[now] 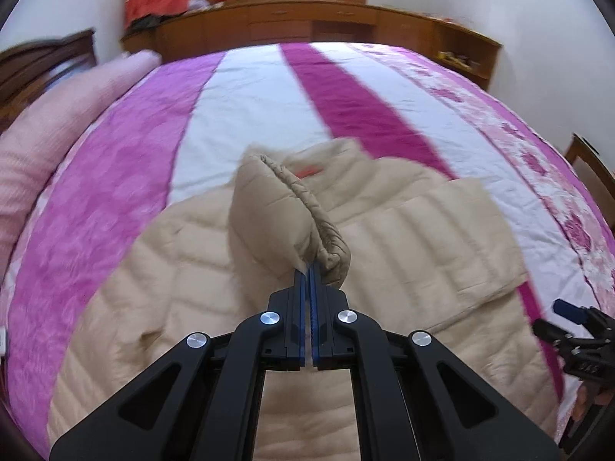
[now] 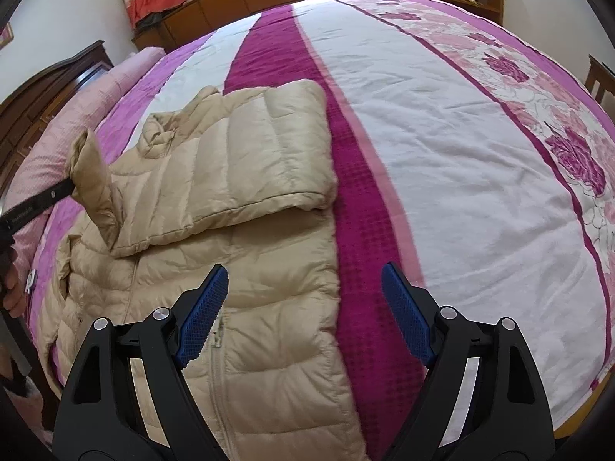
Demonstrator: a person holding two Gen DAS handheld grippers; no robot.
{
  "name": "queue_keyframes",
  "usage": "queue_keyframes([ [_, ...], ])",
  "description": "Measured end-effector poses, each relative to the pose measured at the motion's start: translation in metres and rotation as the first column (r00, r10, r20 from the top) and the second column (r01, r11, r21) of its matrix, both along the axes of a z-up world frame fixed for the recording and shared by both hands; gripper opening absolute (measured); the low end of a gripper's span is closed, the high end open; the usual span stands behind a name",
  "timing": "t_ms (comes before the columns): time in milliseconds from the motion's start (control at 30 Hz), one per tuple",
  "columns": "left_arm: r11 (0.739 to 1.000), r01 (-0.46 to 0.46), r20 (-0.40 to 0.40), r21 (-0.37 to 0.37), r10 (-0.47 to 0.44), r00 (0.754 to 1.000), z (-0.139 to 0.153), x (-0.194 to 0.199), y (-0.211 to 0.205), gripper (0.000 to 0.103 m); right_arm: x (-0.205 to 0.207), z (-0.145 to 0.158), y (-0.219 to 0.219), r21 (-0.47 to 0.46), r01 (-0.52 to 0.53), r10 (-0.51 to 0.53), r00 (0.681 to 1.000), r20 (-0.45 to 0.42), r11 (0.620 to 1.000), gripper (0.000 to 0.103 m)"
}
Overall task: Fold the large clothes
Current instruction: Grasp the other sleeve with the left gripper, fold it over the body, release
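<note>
The left gripper (image 1: pixel 309 269) fingers pinch the cuff (image 1: pixel 330 257) of the soft, puffy, probably slippery jacket (image 2: pixel 246 269); the right gripper (image 2: pixel 303 315) fingers are spread.

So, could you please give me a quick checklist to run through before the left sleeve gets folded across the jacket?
1. Left gripper clamped on the sleeve cuff: ok.
2. Right gripper open and empty: ok.
3. Right sleeve already folded over the jacket front: ok.
4. Jacket body flat on the bedspread: ok, slightly rumpled.
5. Right gripper's fingers hang over the jacket, in the fold path: not ok.
6. Zipper fully closed: cannot tell.
</note>
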State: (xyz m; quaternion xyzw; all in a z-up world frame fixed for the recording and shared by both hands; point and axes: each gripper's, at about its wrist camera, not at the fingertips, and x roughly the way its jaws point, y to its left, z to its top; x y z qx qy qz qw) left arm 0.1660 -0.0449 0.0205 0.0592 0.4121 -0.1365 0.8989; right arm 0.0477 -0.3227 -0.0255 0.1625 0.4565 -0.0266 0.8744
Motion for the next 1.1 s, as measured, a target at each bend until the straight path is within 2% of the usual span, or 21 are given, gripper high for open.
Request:
queue_keyframes([
  [200, 0.995, -0.090, -0.055, -0.032, 0.088, 0.995, -0.026, 0.006, 0.048, 0.003, 0.007, -0.008, 0.013, -0.014, -0.021, 0.020, 1.000, -0.023, 1.000, 0.081],
  [367, 0.991, -0.135, -0.100, -0.019, 0.132, 0.986, -0.051, 0.012, 0.074, 0.004, 0.010, -0.016, 0.018, -0.033, -0.032, 0.030, 0.998, -0.049, 0.999, 0.081],
  [467, 0.985, -0.170, -0.140, -0.019, 0.166, 0.976, -0.067, 0.017, 0.090, 0.019, 0.011, -0.019, 0.020, -0.044, -0.030, 0.027, 0.998, -0.061, 0.999, 0.081],
  [533, 0.981, -0.194, -0.170, -0.016, 0.188, 0.967, -0.077, 0.020, 0.100, 0.034, 0.013, -0.020, 0.021, -0.053, -0.029, 0.026, 0.997, -0.066, 0.998, 0.081],
  [567, 0.980, -0.195, -0.177, -0.021, 0.189, 0.966, -0.080, 0.019, 0.102, 0.035, 0.013, -0.021, 0.021, -0.058, -0.030, 0.026, 0.997, -0.068, 0.998, 0.081],
  [667, 0.983, -0.182, -0.178, -0.038, 0.173, 0.969, -0.080, 0.013, 0.106, 0.047, 0.013, -0.022, 0.023, -0.064, -0.032, 0.027, 0.997, -0.073, 0.997, 0.081],
  [733, 0.985, -0.169, -0.161, -0.044, 0.160, 0.974, -0.072, 0.002, 0.109, 0.062, 0.012, -0.022, 0.024, -0.067, -0.031, 0.026, 0.997, -0.074, 0.997, 0.081],
  [833, 0.988, -0.142, -0.143, -0.061, 0.132, 0.981, -0.060, -0.015, 0.112, 0.071, 0.008, -0.019, 0.025, -0.065, -0.027, 0.022, 0.998, -0.065, 0.998, 0.081],
  [1100, 0.983, -0.184, -0.098, 0.002, 0.184, 0.978, -0.045, -0.061, 0.142, 0.075, -0.009, -0.004, 0.038, -0.043, -0.043, 0.041, 0.998, -0.044, 0.998, 0.081],
])
